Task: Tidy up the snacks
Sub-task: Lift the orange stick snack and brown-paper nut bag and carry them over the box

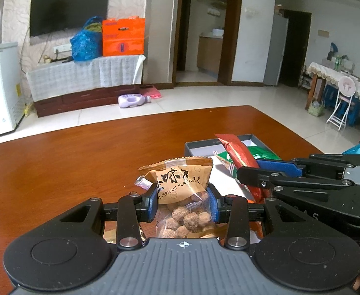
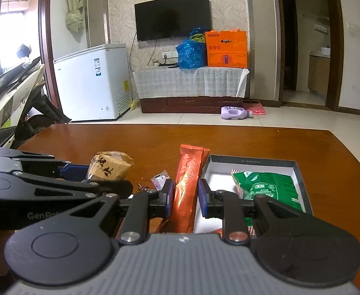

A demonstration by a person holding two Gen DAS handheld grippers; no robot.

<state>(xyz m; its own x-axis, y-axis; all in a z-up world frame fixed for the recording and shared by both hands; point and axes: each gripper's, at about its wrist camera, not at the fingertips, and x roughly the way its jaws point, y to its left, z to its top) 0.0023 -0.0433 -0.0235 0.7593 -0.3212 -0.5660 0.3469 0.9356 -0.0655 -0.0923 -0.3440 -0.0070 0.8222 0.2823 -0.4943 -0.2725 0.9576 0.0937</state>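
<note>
**Two soft packets gripped beside the open box**

The left gripper (image 1: pixel 183 202) has its jaws closed on the brown snack bag (image 1: pixel 182 189), gripped mid-body, sealed top pointing up and away. It looks light and crinkly, its loose pieces likely crushable. The right gripper (image 2: pixel 186 196) pinches the orange stick packet (image 2: pixel 187 184), probably slippery foil; its long axis runs away from the camera, over the left rim of the grey box (image 2: pixel 251 161) on the worktop (image 1: pixel 81 152)

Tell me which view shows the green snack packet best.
Right wrist view: the green snack packet lies nearly whole inside the gray box. In the left wrist view only a green sliver shows behind the orange-red stick packet and the right gripper.
</note>
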